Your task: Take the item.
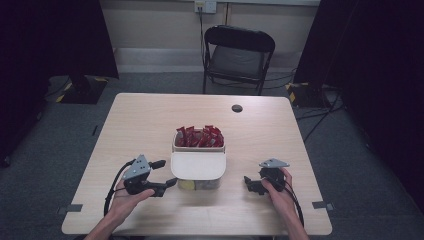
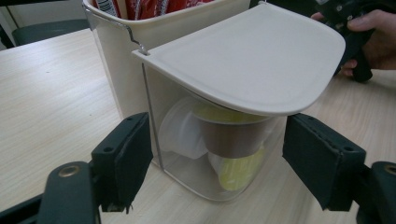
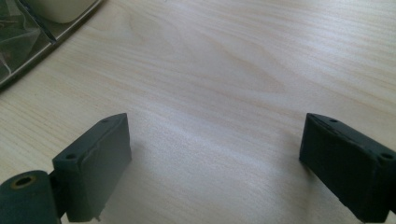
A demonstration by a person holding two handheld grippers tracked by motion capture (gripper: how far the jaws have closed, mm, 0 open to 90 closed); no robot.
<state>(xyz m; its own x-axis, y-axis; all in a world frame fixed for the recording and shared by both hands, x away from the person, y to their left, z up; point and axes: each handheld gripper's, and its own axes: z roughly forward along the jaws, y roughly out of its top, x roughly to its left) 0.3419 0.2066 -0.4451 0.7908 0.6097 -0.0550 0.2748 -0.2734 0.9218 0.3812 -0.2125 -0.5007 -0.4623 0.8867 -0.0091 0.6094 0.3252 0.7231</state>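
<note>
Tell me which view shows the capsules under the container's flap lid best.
The left gripper view: the capsules sit close behind the clear front wall, a brown one above a yellow one, under the cream lid. The high view gives just a yellowish patch below the lid. The right gripper view catches a corner of the clear wall, contents unreadable.

We found the container (image 1: 198, 165) at the centre of the table (image 1: 150, 120), packets (image 1: 199, 136) in its rear compartment and cups (image 2: 224, 140) in its front one under the lid (image 2: 247, 60). The left gripper (image 1: 162, 174) lay just left, the right gripper (image 1: 252, 184) right.
</note>
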